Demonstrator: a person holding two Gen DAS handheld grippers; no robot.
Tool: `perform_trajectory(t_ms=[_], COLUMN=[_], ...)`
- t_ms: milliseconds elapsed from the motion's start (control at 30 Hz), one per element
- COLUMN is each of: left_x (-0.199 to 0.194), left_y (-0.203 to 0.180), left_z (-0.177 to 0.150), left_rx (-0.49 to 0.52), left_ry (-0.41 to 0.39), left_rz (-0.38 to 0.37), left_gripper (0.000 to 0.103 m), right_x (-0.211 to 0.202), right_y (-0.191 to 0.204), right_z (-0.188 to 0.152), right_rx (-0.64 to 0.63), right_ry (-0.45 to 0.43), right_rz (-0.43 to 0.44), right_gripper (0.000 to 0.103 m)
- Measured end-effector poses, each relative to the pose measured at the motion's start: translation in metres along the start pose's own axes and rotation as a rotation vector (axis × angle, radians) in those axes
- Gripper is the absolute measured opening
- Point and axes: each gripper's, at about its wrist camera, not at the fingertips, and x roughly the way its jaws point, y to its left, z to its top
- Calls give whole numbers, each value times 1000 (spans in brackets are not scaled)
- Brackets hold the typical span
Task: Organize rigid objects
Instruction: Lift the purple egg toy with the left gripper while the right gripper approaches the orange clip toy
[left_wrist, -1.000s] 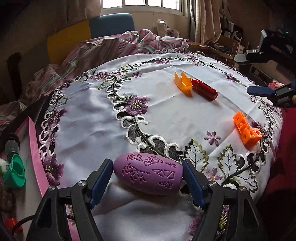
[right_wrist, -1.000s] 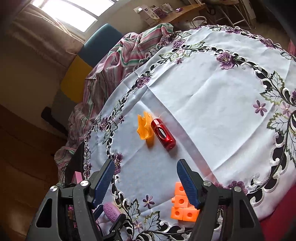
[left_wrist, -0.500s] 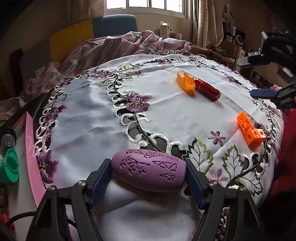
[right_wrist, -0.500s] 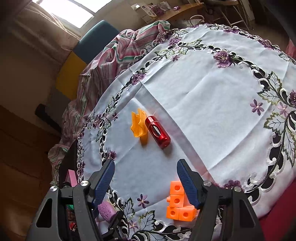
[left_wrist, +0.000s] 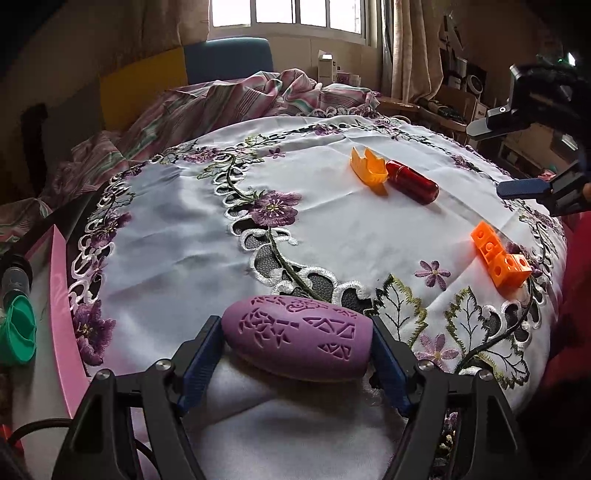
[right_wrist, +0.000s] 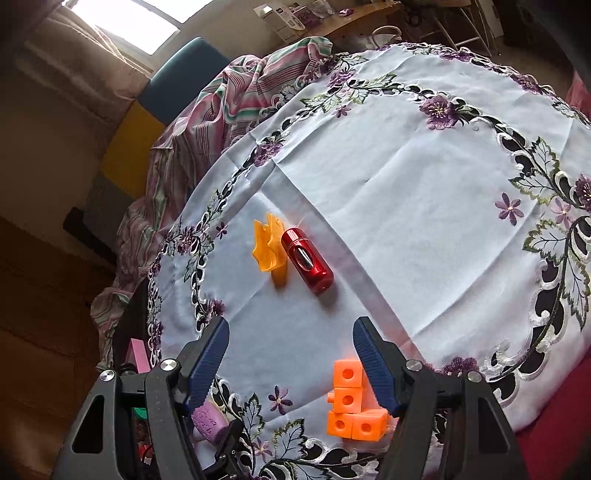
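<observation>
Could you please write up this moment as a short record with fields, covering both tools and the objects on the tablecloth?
left tool: shut on the purple oval object, pads at its two ends, at the near edge of the tablecloth
right tool: open, nothing between its pads, above the cloth
orange cube blocks: joined in an L, beside the right tool's right finger
red cylinder: lying on its side, mid-cloth
orange crown-shaped piece: right beside the red cylinder
surface: white embroidered tablecloth with purple flowers
</observation>
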Motion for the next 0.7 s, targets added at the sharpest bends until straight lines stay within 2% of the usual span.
perform_trajectory(t_ms=[267, 400, 500, 700], left_x=[-1, -1, -1, -1], left_y=[1, 2, 1, 1], left_z=[-1, -1, -1, -1], left_rx=[-1, -4, -5, -5], left_ry=[-13, -15, -16, -16], left_rz=[-3, -8, -9, -9], left_gripper=[77, 77, 77, 77], right_x=[9, 22, 38, 93], right_y=[0, 18, 34, 75], right_z=[3, 20, 40, 76], right_rx=[5, -86, -135, -274], right_ry=[44, 50, 49, 101], right_rz=[-33, -111, -134, -216], right_gripper=[71, 71, 71, 71])
